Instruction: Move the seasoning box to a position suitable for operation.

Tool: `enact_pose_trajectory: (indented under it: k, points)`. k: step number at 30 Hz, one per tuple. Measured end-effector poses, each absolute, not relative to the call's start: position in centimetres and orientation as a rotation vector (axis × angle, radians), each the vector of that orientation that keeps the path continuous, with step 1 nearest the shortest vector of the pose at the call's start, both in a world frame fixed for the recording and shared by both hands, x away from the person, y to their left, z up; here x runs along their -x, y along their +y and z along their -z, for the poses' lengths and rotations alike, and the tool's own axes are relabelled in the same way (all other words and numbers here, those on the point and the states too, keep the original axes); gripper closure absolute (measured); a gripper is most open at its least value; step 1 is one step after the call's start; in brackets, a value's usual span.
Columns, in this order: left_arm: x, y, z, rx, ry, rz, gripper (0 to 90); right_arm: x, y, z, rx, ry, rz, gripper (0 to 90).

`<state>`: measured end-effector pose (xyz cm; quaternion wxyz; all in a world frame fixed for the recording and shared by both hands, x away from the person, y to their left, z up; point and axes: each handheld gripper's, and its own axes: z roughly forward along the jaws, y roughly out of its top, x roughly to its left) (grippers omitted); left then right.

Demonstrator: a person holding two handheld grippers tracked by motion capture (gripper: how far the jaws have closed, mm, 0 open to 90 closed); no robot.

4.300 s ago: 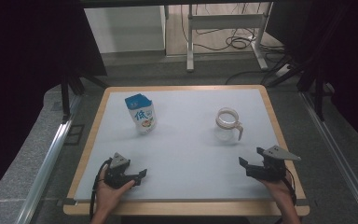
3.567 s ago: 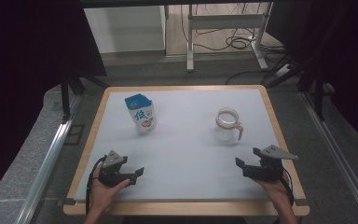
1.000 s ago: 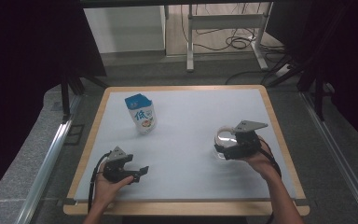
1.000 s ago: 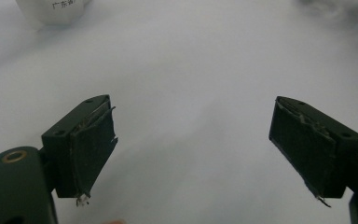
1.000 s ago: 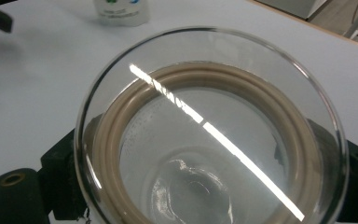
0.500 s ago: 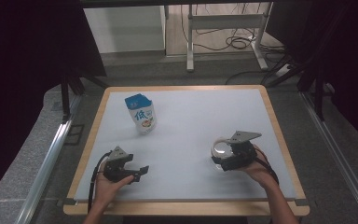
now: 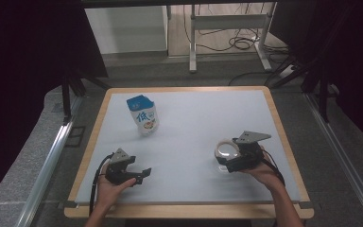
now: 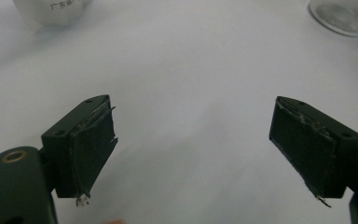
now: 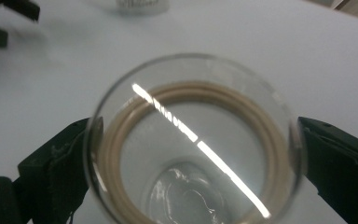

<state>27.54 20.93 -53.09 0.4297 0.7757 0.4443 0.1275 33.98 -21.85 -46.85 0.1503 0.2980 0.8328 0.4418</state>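
Glass jar (image 9: 193,144) looking clear, smooth, glossy, catching bright streak of light; tan band inside its mouth appearing matt, rubbery. Left gripper (image 8: 193,154) showing matt black plastic body; pads (image 8: 91,144) looking like dull black rubber, rough and fraying at edges; brass-coloured metal ring shining at its base. Right gripper (image 9: 193,168) wearing same matt black. Milk carton (image 7: 142,115) looking like coated paper, slightly glossy. Table (image 7: 194,118) lying pale, matt, smooth; its frame (image 7: 283,137) showing light wood.
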Motion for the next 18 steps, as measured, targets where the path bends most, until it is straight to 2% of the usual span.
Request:
enact_pose_trajectory:
  k: [3, 6, 11, 14, 17, 18]
  points:
    - [-27.5, 21.1, 53.1, -1.923, 1.112, -0.321, 14.8, -32.9, -22.5, 45.6, -0.918, 2.289, -1.327, 3.2]
    - [-27.5, 21.1, 53.0, -1.909, 1.114, -0.339, 15.8, -31.6, -23.3, 44.8, -0.967, 2.192, -1.385, 7.2]
    - [-27.3, 21.1, 52.8, -1.88, 1.101, -0.346, 17.6, -29.7, -24.9, 44.2, -1.059, 2.033, -1.482, 21.0]
    - [-27.2, 20.8, 52.8, -1.901, 1.111, -0.443, 18.0, -28.8, -25.7, 44.0, -1.087, 1.966, -1.494, 32.7]
    - [-27.3, 20.8, 52.6, -1.893, 1.108, -0.421, 19.3, -28.6, -26.0, 43.9, -1.097, 1.959, -1.446, 38.2]
    - [-27.4, 20.8, 52.6, -1.896, 1.107, -0.389, 21.4, -28.2, -26.5, 44.0, -1.127, 1.944, -1.451, 45.5]
